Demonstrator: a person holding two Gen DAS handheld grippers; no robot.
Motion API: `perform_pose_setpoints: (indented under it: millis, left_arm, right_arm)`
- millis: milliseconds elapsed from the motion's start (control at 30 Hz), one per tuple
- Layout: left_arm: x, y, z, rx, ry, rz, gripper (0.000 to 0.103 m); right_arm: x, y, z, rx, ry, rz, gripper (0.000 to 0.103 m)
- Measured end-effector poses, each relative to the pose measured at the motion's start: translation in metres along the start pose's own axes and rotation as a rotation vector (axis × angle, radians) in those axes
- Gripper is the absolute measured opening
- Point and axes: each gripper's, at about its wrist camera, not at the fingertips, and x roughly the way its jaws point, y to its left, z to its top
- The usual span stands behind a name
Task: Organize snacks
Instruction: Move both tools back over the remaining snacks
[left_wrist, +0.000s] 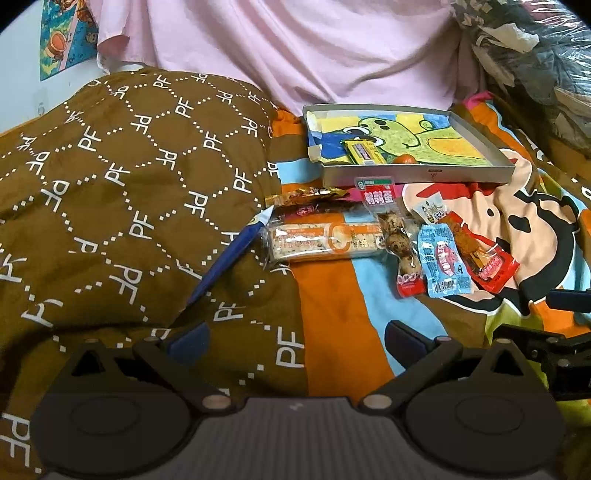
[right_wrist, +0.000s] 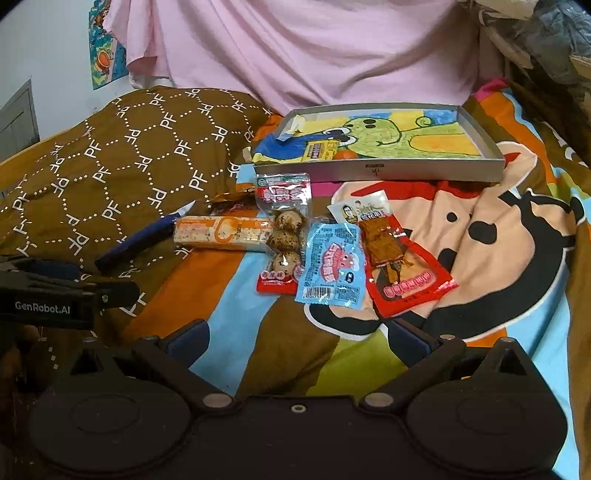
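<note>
Snacks are lying in a loose row on the bed cover (right_wrist: 236, 295), just in front of the shallow grey box (right_wrist: 376, 171). The box is sitting at the far side, with a colourful drawing lining its floor, and it is already holding a yellow packet (right_wrist: 319, 150) and a small orange round thing (right_wrist: 347, 155). A brown quilt (left_wrist: 110, 184) is rising at the left, and a blue pen (right_wrist: 136, 243) is resting on its slope.

From the larger to the smaller, the row is showing the long cracker bar (right_wrist: 221, 232), the red jerky pouch (right_wrist: 402, 266), the quail egg pack (right_wrist: 284, 236), the light blue sachet (right_wrist: 332, 269) that is overlapping its neighbours, and a crumpled gold wrapper (left_wrist: 306, 194) behind the bar.

Both tools are hovering low and near the viewer. The left gripper (left_wrist: 295, 336) is having its jaws spread and empty, and the right gripper (right_wrist: 295, 336) likewise.

It seems that the sorting is partly done and a next pick is being prepared. The blue sachet is lying on top, so taking it first looks easier. The box's front wall is standing between the row and the inside, so a lift over it will be needed. Open room is remaining at the right half of the box.
</note>
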Motion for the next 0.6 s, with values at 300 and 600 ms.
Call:
perform_pose_setpoints:
  millis: [300, 600]
  left_arm:
    - [0.001, 0.011, 0.013, 0.000, -0.059, 0.050, 0.103]
    - [0.025, 0.031, 0.041, 0.108, -0.063, 0.083, 0.103]
  right_arm:
    - [0.017, 0.012, 0.011, -0.059, -0.038, 0.058, 0.102]
    - [0.046, 0.018, 0.024, -0.079, -0.020, 0.111, 0.102]
